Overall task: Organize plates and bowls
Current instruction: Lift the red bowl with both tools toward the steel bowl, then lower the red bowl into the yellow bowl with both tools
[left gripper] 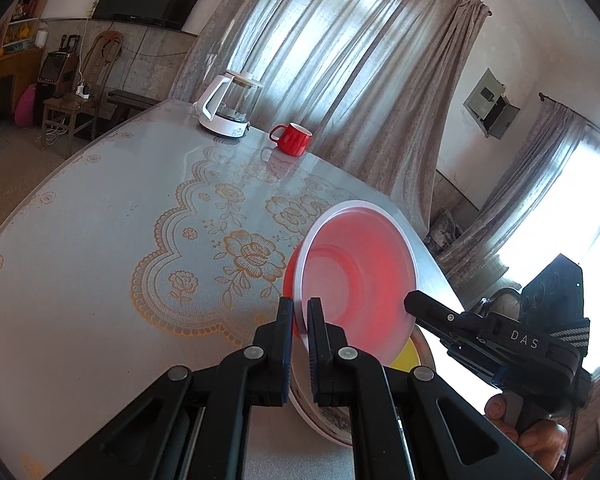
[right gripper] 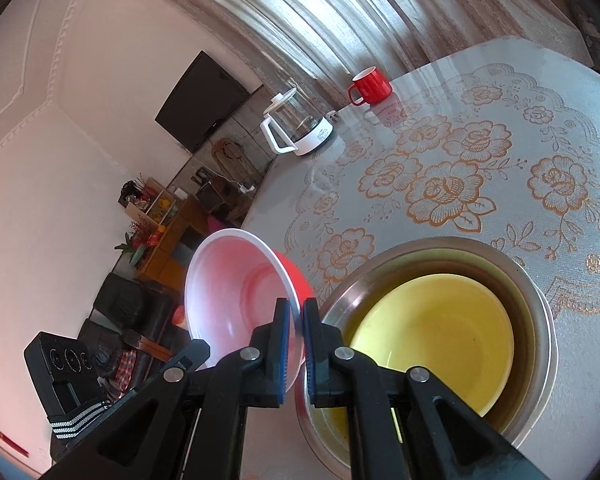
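The red bowl is clamped at its rim by both the left gripper and the right gripper. The yellow bowl is already nested in the metal bowl at lower right; stacking the red one remains.

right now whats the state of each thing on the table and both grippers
red bowl: lifted, tilted on edge, rim gripped on both sides
left gripper: shut on the red bowl's rim
right gripper: shut on the red bowl's rim
yellow bowl: upright, empty, nested in the metal bowl
metal bowl: upright on the table
red mug: upright
kettle: upright, lid on
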{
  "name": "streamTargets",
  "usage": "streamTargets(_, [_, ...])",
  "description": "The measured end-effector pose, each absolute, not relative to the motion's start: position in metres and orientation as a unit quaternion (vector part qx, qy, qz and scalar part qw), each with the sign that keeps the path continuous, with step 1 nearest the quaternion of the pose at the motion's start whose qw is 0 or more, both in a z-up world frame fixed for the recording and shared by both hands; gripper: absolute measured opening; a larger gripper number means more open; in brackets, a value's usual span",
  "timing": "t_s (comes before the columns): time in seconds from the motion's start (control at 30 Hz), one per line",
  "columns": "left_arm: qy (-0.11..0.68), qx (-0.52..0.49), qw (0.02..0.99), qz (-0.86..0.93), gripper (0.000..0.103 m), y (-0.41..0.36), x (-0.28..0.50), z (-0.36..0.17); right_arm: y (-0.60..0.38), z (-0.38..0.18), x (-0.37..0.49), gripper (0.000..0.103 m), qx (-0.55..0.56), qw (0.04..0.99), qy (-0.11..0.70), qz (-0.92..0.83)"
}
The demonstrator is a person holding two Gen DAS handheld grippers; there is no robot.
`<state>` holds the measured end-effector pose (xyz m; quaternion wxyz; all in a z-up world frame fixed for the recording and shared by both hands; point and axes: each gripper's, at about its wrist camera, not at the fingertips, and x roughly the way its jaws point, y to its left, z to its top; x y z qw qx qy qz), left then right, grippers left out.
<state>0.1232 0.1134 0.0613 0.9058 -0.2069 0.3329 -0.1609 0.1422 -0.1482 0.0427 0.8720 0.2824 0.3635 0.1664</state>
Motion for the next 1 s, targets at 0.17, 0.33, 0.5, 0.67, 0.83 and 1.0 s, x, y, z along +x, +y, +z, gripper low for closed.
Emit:
streamTargets(0.17, [0.333,-0.205,0.905,-0.169,0.007,0.112,0.117,0.061,-0.148,0.042,0.133,0.006,0.277,0.876,0.356,0.172])
streamTargets(0.33, [0.330,-0.198,0.903,-0.190,0.007,0.104,0.109,0.066,-0.152,0.046,0.115,0.006,0.266,0.885,0.340,0.173])
streamTargets(0.5, [0.331,-0.192,0.898,-0.219,0.007,0.090,0.105,0.073,-0.166,0.050,0.098,0.006,0.267,0.890,0.330,0.169])
streamTargets(0.67, [0.349,-0.200,0.881,-0.249,0.007,0.075,0.108,0.073,-0.184,0.050,0.084,0.006,0.280,0.890,0.325,0.156])
streamTargets(0.83, [0.372,-0.205,0.866,-0.263,0.007,0.062,0.114,0.069,-0.201,0.047,0.076,0.007,0.301,0.886,0.322,0.146])
streamTargets(1.0, [0.386,-0.194,0.862,-0.266,0.007,0.049,0.119,0.066,-0.209,0.044,0.075,0.007,0.307,0.885,0.323,0.133])
